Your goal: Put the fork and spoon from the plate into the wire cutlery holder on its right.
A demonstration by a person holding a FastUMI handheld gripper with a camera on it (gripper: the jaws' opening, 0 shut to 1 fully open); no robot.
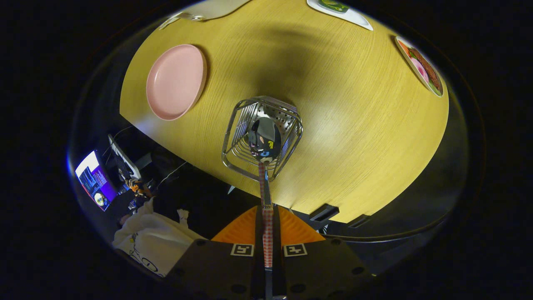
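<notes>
Yellow wood-grain tabletop (354, 137) is spreading out beyond the tongs, and three dishes are resting on it: one empty pink plate (176, 81) ahead and to the left of the fingers, one white tray (354, 16) at the far side with something green on it, and one patterned plate (422, 66) far off to the right. One wire cutlery holder (262, 135) is standing on the table straight ahead of the fingers, near the table's closer edge and well apart from the pink plate. The gripper (267, 233) is clamping one spoon (265, 139) by its checked handle, both fingers pressing in on it from either side. The spoon's long axis is running straight forward along the fingers, its bowl pointing away from them and hanging over the holder's open top; whether the bowl is touching the wires cannot be told. Whether a fork is lying inside the holder cannot be told either. Off the table's near edge, to the left of the fingers, one lit screen (93, 179) is glowing and a white cloth (150, 241) is lying below it.
</notes>
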